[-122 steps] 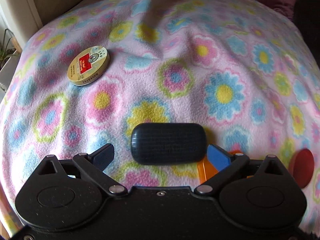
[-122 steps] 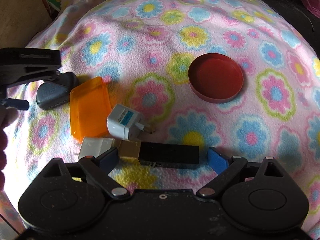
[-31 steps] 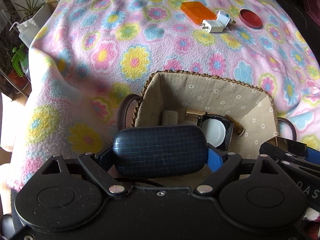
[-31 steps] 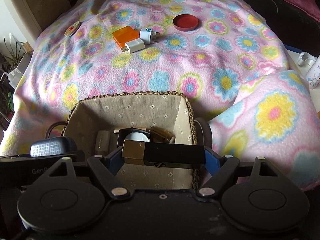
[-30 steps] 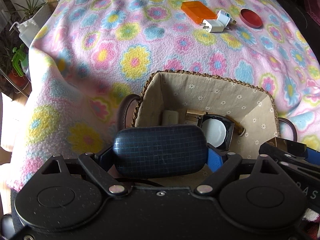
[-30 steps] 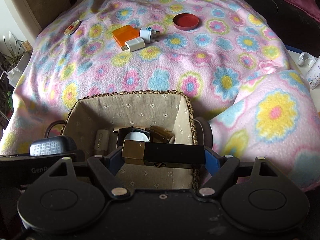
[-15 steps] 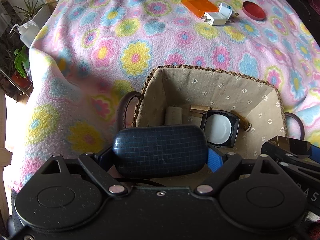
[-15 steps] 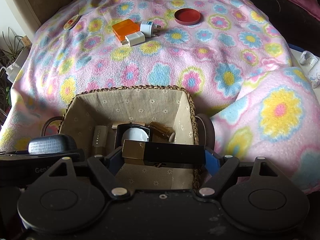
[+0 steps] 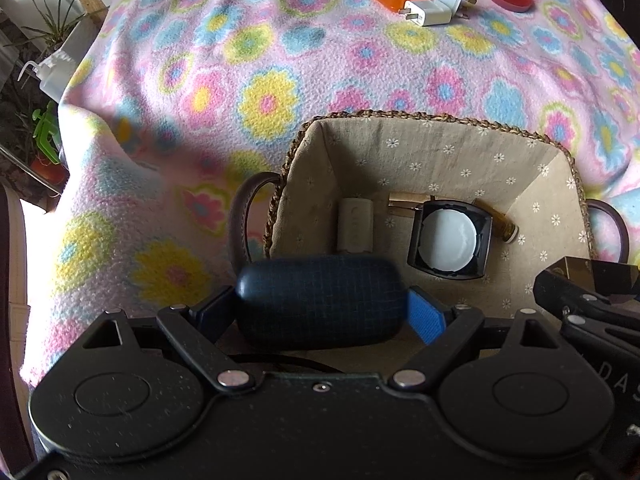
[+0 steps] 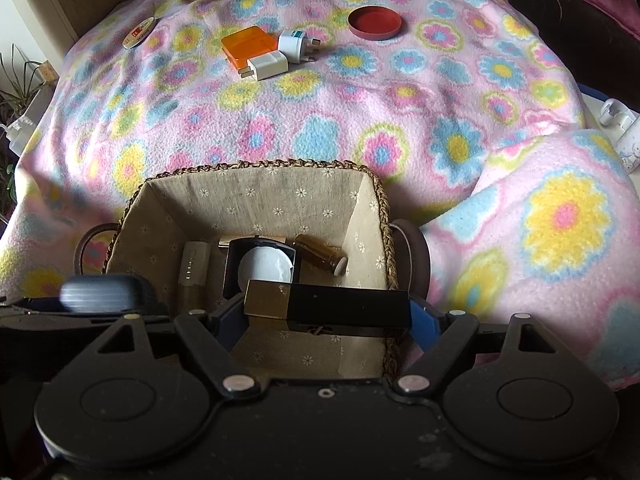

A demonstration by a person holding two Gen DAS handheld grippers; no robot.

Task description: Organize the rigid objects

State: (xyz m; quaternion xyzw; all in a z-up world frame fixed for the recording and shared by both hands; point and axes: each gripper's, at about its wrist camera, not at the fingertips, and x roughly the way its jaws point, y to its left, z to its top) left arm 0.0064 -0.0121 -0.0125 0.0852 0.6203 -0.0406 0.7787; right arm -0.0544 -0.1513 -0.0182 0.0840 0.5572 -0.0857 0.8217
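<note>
My left gripper [image 9: 320,312] is shut on a dark blue oval case [image 9: 320,300], held over the near left corner of a woven basket [image 9: 440,120]. My right gripper [image 10: 326,318] is shut on a black and gold rectangular box [image 10: 328,306], held over the near side of the same basket [image 10: 260,168]. Inside the basket lie a black square case with a white disc [image 9: 450,238], a beige tube [image 9: 355,224], a gold piece [image 9: 404,202] and a brown bottle [image 10: 320,258]. The right gripper's box shows in the left wrist view [image 9: 592,276].
On the flowered blanket [image 10: 320,120] beyond the basket lie an orange box [image 10: 248,50], two white plug adapters [image 10: 268,66], a red round lid [image 10: 374,24] and a round tin [image 10: 138,32]. Plants and a spray bottle [image 9: 56,76] stand off the left edge.
Both grippers have moved forward and lower over the basket, still holding their objects. The basket now looks larger and nearer in both views.
</note>
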